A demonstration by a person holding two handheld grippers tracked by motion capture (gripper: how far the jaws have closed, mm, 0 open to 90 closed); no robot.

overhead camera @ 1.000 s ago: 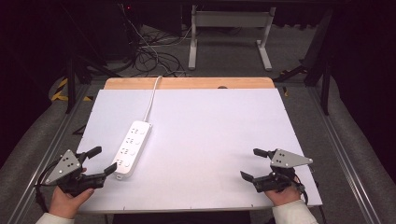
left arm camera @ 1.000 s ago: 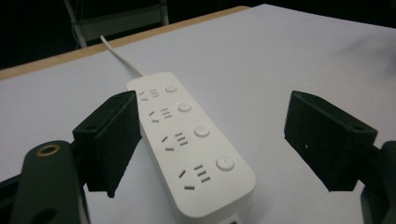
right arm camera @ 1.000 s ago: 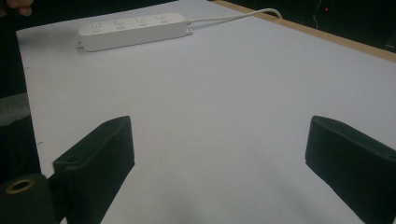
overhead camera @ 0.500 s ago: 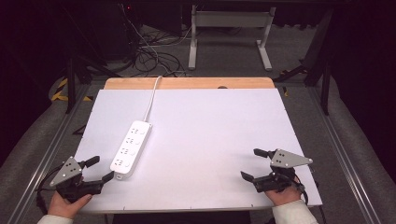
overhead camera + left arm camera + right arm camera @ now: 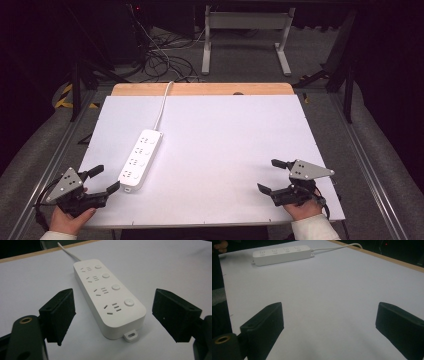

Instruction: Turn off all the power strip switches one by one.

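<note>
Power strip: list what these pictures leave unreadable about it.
- Where the cord ends: in the high view it passes over the table's far edge into dark floor cables.
- Switch positions on the power strip: the left gripper view shows four round buttons, on or off cannot be told.
- Socket detail in the right gripper view: too small, too far.
- Its underside: hidden against the table in every view.

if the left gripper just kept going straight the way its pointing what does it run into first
Most likely the near end of the white power strip, which lies straight ahead of the open left gripper, between its jaws' line. Nothing lies between them on the white table.
</note>
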